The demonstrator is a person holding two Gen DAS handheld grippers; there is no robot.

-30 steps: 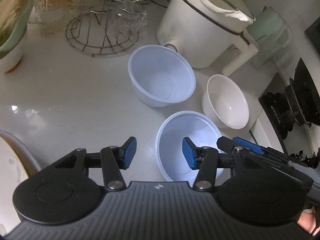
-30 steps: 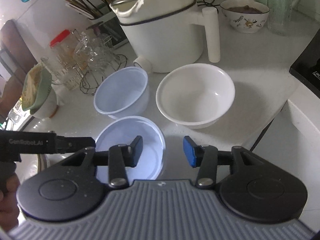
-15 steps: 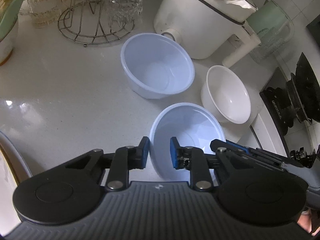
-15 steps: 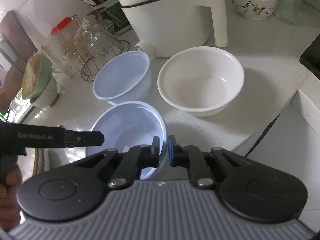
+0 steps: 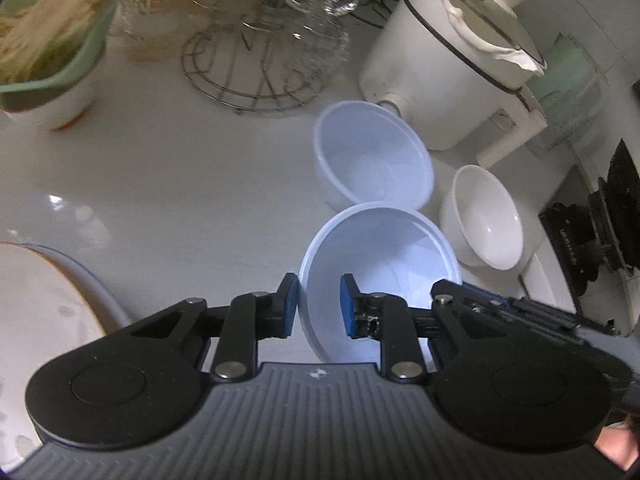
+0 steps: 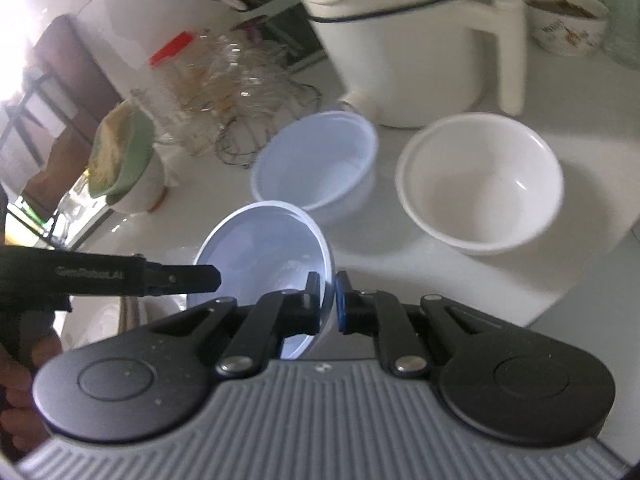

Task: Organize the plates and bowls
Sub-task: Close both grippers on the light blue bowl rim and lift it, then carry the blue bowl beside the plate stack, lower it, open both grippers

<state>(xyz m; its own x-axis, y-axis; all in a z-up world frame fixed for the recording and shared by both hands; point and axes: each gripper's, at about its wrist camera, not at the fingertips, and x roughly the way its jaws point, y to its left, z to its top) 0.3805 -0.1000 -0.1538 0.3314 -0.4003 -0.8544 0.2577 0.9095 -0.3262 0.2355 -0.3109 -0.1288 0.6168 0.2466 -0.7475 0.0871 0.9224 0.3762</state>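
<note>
Both your claws pinched the same near bowl (image 5: 384, 256), one on each side of its rim. Left claw (image 5: 319, 305) sat narrow with the rim wall between its blue pads, one pad outside, one inside. Right claw (image 6: 328, 300) was clamped tight on the opposite rim, also visible at the bowl's right edge in the left view. The bowl was tipped, mouth facing away from you, apparently lifted off the desk (image 5: 192, 184).

Key relation: the second blue bowl (image 5: 372, 160) stood upright just beyond the held one, straight ahead along both claws, rims nearly overlapping in the left view. The likely next move was a short carry forward and a drop in, to nest them. Neither hand was clearly nearer.

Both blue bowls looked like thin, smooth, translucent plastic, round and deep. The white bowl (image 6: 480, 184) to the right looked thicker and glossy, maybe ceramic, wider at the mouth. Further back: a white electric pot (image 5: 448, 72) with a lid and side handle, a wire rack (image 5: 256, 64) of clear glasses, a green bowl (image 5: 52, 40) far left. A plate edge (image 5: 60, 288) sat near left.
</note>
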